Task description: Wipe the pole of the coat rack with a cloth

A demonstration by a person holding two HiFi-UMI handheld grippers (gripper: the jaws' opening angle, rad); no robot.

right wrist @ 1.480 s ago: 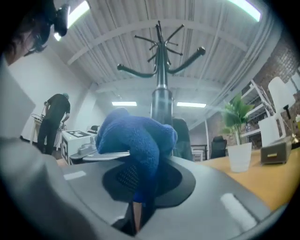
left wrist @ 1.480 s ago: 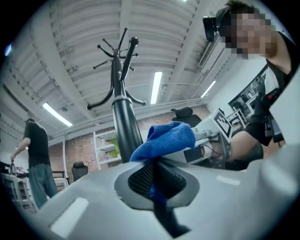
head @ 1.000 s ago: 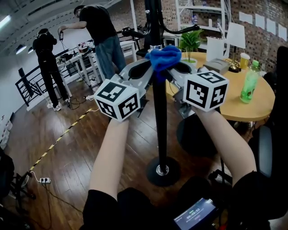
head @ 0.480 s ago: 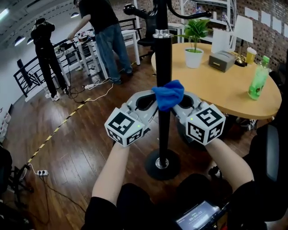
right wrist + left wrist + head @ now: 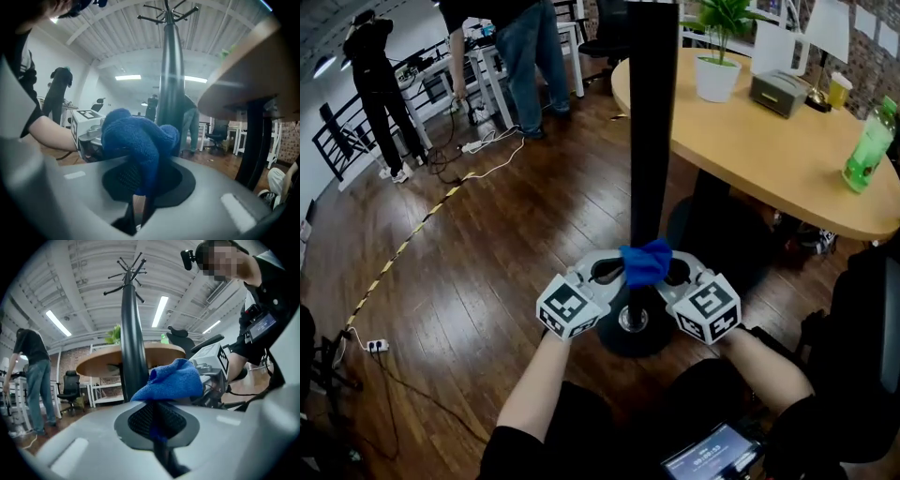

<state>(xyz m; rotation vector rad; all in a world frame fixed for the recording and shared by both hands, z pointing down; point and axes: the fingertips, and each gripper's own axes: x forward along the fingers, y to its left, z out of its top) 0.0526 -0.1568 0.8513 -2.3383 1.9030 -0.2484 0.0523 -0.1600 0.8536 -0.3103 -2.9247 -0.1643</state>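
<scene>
Since the left tongs point(image 5: 617, 270) and right tongs point(image 5: 675, 271) clamp the cloth point(image 5: 646, 262) from nine and three o'clock, it presses against the pole point(image 5: 652, 141).

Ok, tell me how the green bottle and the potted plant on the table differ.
The green bottle is slim and see-through green; the potted plant is a squat white pot with leaves on top. The bottle stands nearer the person, the plant farther back on the table. Both stand upright.

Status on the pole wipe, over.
Left gripper and right gripper both shut on blue cloth. Cloth across pole's near side, low, just above base. Nothing visible in the way.
</scene>
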